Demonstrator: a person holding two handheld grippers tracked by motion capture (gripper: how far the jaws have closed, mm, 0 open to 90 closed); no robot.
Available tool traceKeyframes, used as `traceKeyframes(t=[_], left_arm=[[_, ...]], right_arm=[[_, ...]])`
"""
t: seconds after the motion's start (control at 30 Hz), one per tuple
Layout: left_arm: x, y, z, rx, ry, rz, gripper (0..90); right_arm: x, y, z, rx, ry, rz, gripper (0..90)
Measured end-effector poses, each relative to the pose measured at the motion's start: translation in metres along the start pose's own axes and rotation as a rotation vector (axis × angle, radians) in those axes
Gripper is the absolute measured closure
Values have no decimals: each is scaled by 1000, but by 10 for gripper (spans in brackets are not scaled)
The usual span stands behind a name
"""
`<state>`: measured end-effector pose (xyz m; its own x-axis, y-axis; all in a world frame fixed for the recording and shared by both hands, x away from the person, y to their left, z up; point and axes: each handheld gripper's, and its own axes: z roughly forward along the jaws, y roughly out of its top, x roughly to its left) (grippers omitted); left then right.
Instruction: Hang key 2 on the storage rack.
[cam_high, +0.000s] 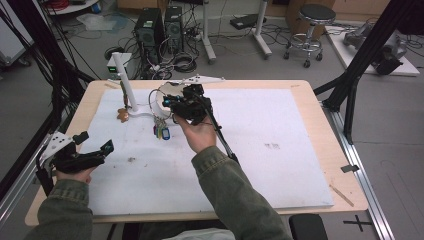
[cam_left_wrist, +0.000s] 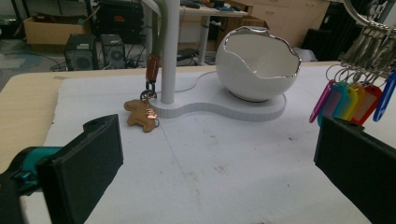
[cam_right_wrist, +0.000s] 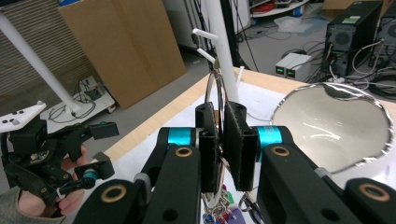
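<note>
My right gripper (cam_high: 176, 102) is shut on a large metal key ring (cam_right_wrist: 215, 91), held above the mat beside the white bowl (cam_high: 161, 100). Several coloured key tags (cam_high: 161, 132) dangle from the ring below it. In the right gripper view the jaws (cam_right_wrist: 219, 140) pinch the ring's wire, with the silver-rimmed bowl (cam_right_wrist: 336, 126) to the right and the white peg stand (cam_right_wrist: 222, 42) behind. My left gripper (cam_high: 96, 141) stands open near the table's left edge, nothing between its jaws. In its own view, the left gripper (cam_left_wrist: 219, 163) faces the bowl (cam_left_wrist: 257, 65), the stand's pole (cam_left_wrist: 170, 51) and the tags (cam_left_wrist: 350, 100).
A brown gingerbread-shaped charm (cam_left_wrist: 142, 114) hangs by a strap from the stand and rests on the white mat (cam_high: 260, 150). Stand and bowl share a flat white base (cam_left_wrist: 219, 109). Computers, cables and a stool lie on the floor beyond the table.
</note>
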<state>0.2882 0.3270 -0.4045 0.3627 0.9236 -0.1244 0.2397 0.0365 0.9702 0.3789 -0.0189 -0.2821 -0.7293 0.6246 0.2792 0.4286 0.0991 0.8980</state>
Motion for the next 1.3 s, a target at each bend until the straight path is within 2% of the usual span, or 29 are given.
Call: traceKeyframes(t=[0.2,0.57,0.7,1.1,1.3], left_arm=[[2,0,-1,-4,6,-3,17],[2,-1,2,1,-3,-12,17],[3,-1,2,0,-3,-13,17],[5,-1,3,1,-5,-21,17],[5,-1,3,1,-8,-21,17]], right_arm=[[2,6,13,14,10,9,840],[8,28,37,23,26,-14,840],[9,35,44,25,32,-3,840],[14,51,73,48,55,-29,840],[16,58,84,50,66,-19,840]])
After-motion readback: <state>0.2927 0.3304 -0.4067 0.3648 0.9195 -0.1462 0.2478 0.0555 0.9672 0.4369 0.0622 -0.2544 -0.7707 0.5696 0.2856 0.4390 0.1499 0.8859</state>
